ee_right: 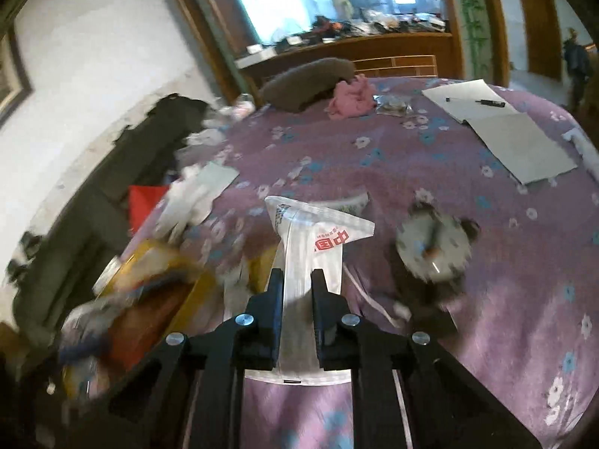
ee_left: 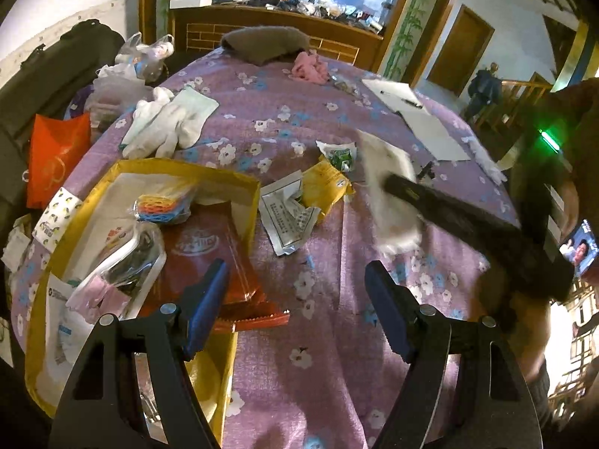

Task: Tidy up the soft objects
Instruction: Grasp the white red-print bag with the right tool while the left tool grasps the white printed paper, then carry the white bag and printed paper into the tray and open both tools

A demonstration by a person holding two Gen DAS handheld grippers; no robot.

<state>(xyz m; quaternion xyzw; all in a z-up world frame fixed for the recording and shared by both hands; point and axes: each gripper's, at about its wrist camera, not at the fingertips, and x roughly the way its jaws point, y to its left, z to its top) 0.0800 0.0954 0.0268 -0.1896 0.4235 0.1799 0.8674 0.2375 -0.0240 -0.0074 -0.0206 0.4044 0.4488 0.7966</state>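
My right gripper (ee_right: 297, 273) is shut on a white plastic packet (ee_right: 314, 239) with red print, lifted over the purple flowered bedspread (ee_right: 430, 157). The left wrist view shows that same packet (ee_left: 385, 164) as a white blur at the tip of the right gripper (ee_left: 391, 185). My left gripper (ee_left: 297, 267) stands open and holds nothing, beside a yellow box (ee_left: 187, 168) full of packets. White gloves (ee_left: 164, 127), a pink cloth (ee_left: 309, 67) and a brown cushion (ee_left: 262, 43) lie farther back on the bed.
Loose sachets, one yellow (ee_left: 325, 183) and one silver (ee_left: 288, 217), lie mid-bed. White papers with a pen (ee_left: 411, 112) sit at the back right. A blurred round object (ee_right: 434, 247) lies right of the held packet. An orange bag (ee_left: 56, 153) hangs off the left edge.
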